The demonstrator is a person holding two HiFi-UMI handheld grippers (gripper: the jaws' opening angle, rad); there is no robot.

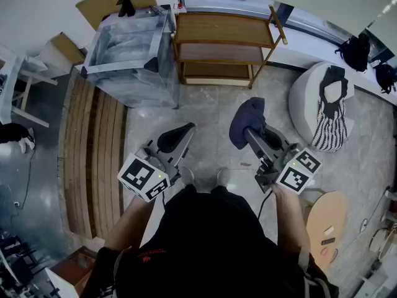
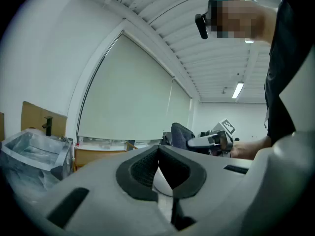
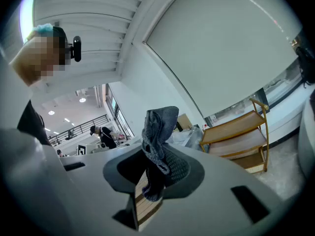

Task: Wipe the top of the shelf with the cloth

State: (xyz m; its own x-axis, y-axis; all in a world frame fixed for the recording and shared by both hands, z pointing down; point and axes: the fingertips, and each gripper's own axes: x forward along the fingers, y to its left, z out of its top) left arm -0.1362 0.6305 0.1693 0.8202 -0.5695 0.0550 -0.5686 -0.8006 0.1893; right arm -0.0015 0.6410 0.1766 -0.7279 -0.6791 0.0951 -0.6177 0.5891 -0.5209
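A wooden three-tier shelf [image 1: 222,28] stands against the far wall, its top bare; it also shows in the right gripper view, shelf [image 3: 235,127], at right. A dark blue cloth [image 1: 247,121] hangs bunched from my right gripper [image 1: 249,133], whose jaws are shut on it well short of the shelf. In the right gripper view the cloth [image 3: 157,141] sticks up from between the jaws of the right gripper [image 3: 153,173]. My left gripper [image 1: 175,136] is held beside it, shut and empty; in its own view the left gripper [image 2: 158,157] has tips meeting.
A clear plastic-wrapped bin [image 1: 129,51] stands left of the shelf. A white beanbag [image 1: 322,104] with a striped garment lies at the right. Wooden slats [image 1: 93,154] run along the left floor. Dark bags [image 1: 356,51] sit on the far ledge.
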